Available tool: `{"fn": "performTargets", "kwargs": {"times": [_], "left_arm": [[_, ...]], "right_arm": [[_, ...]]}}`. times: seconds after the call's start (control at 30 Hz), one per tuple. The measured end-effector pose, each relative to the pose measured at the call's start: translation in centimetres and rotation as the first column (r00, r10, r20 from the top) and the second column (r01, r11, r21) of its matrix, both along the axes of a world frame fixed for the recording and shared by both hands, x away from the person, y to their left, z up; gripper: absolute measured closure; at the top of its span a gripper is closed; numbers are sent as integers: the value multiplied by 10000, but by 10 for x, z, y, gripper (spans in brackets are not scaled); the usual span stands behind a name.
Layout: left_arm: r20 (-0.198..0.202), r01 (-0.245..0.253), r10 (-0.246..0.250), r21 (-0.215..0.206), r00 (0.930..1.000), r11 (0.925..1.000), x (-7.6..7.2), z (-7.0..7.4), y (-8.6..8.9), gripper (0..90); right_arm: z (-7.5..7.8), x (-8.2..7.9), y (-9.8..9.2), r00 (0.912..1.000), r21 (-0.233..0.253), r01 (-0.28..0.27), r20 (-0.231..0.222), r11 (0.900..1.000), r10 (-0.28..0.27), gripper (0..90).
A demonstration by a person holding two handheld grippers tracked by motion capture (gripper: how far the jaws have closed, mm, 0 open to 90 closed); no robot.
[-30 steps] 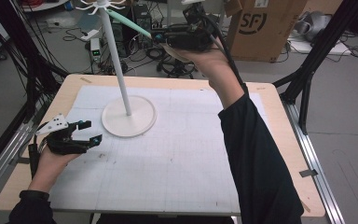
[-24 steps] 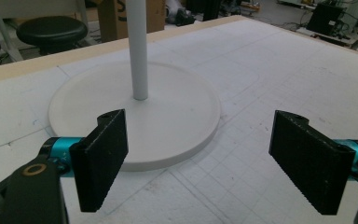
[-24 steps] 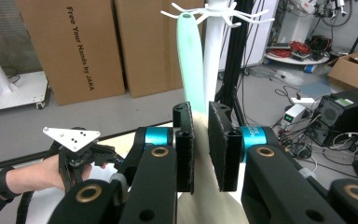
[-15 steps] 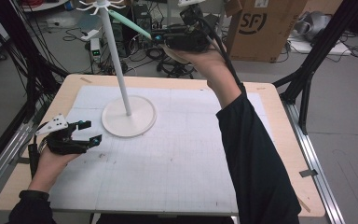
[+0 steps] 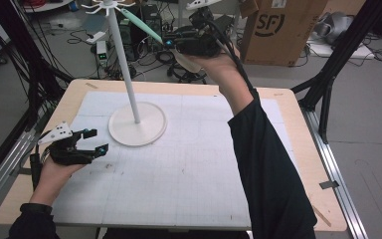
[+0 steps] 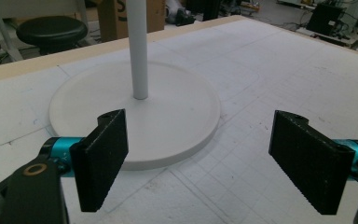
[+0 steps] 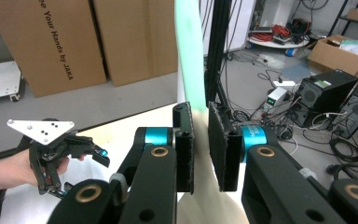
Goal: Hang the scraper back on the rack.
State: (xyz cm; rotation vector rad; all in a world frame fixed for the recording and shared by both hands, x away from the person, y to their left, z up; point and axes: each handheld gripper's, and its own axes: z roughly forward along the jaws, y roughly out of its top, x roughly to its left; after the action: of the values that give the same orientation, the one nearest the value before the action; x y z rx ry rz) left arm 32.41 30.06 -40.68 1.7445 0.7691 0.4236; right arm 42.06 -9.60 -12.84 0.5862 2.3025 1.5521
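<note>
The right gripper (image 5: 171,44) is raised, its fingers pinching a green-handled spatula (image 7: 189,60) that points toward the stand (image 5: 129,94). The left gripper (image 5: 92,140) rests on the tabletop (image 5: 204,164), fingers spread, stand base just ahead.

The stand (image 6: 140,107) looks smooth matt white plastic; the gripper pads (image 6: 103,158) are rough black; the table edge (image 5: 298,129) is pale wood.

Carton (image 5: 278,30): "SF". Box (image 7: 51,42): "Your Hands by JAKA".
</note>
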Motion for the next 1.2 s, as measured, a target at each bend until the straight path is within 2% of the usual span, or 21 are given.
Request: {"fn": "performTargets", "kwargs": {"times": [0.17,0.3,0.37,0.47,0.63,0.73,0.87,1.03,1.13,1.2], "left_arm": [[-13,11,-11,23,10000,10000,0,0,0,203],[-13,22,-22,7,10000,10000,0,0,0,203],[-1,28,-28,7,10000,10000,0,0,0,203],[-9,13,-13,-7,10000,10000,0,-1,1,202],[-36,-7,7,-18,10000,10000,0,-1,2,203],[-39,-13,13,8,10000,10000,0,-1,2,203],[-54,-4,4,40,10000,10000,1,-1,1,202],[-43,-72,72,61,10000,10000,1,-1,1,201],[-42,-146,147,71,9999,9999,1,-1,2,201],[-56,-187,187,96,9998,9998,1,-2,2,201]], "right_arm": [[-2,2,1,10000,-22,83,-10,10000,-83,812],[-6,3,5,9999,-146,-55,-94,9999,54,790],[-8,2,6,10000,-195,-24,-47,9998,23,707],[-12,2,1,10000,-44,6,-32,10000,-6,643],[-26,-1,-18,10000,3,-4,12,10000,4,511],[-42,-9,-36,9999,159,-152,8,9998,151,463],[-73,-23,-66,9997,288,-255,17,9993,255,404],[-117,-44,-108,9998,601,104,-185,9981,-93,330],[-142,-55,-130,9990,557,373,-253,9978,-359,282],[-158,-63,-142,9975,762,564,-472,9955,-529,265]]}}
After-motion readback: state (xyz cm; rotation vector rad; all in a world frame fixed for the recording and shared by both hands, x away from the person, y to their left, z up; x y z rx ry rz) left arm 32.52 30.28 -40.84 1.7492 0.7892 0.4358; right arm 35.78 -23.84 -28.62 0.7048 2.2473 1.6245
